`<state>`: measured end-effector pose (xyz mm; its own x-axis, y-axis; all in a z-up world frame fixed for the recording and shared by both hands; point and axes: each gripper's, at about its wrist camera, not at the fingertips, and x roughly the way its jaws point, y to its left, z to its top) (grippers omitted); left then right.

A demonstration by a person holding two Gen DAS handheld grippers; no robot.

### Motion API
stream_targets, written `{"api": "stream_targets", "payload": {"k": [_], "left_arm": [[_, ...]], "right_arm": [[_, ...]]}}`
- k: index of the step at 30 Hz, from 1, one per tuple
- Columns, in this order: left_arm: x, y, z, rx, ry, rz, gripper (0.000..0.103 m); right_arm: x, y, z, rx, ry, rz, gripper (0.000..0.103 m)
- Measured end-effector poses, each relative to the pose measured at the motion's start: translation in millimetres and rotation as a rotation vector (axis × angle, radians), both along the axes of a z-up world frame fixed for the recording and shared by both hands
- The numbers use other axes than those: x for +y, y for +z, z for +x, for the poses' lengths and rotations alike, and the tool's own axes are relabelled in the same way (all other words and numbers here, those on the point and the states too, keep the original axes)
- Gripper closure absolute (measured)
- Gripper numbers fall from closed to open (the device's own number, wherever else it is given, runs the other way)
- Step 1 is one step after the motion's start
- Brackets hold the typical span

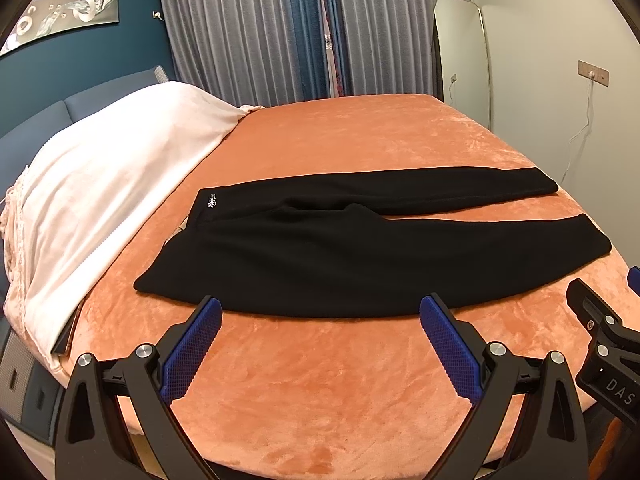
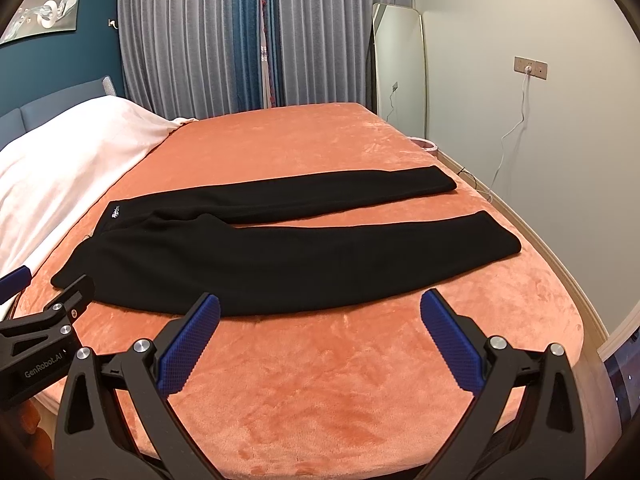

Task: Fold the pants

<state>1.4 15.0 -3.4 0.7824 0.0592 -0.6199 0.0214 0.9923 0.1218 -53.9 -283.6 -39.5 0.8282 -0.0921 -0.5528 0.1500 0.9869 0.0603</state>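
Note:
Black pants point(image 1: 360, 256) lie flat on the orange bed cover point(image 1: 320, 380), waistband to the left with a small white logo, both legs stretched right and slightly apart. They also show in the right wrist view point(image 2: 280, 264). My left gripper point(image 1: 320, 312) is open and empty, fingertips just above the pants' near edge. My right gripper point(image 2: 320, 308) is open and empty at the near leg's edge. The right gripper's side shows at the right edge of the left wrist view point(image 1: 600, 328); the left gripper's side shows at the left of the right wrist view point(image 2: 44, 328).
A white blanket point(image 1: 100, 200) covers the pillows at the left. Grey and blue curtains point(image 1: 300, 28) hang behind the bed. A mirror point(image 1: 464, 52) leans on the right wall, with a socket and cable point(image 2: 528, 68). The bed's right edge point(image 2: 560, 280) curves near the leg hems.

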Motion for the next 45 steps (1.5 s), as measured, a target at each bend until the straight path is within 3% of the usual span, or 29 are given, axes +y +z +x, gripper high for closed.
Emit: {"api": "stream_targets", "payload": {"k": [28, 36, 45], "left_arm": [[-3, -10, 11, 0.031, -0.003, 0.013, 0.005], [-1, -14, 28, 0.053, -0.004, -0.001, 0.005], [-4, -17, 68, 0.041, 0.000, 0.010, 0.005]], "right_arm": [[-4, -11, 13, 0.026, 0.012, 0.015, 0.005], [-38, -18, 39, 0.027, -0.009, 0.029, 0.005], [-92, -22, 98, 0.022, -0.016, 0.014, 0.005]]}}
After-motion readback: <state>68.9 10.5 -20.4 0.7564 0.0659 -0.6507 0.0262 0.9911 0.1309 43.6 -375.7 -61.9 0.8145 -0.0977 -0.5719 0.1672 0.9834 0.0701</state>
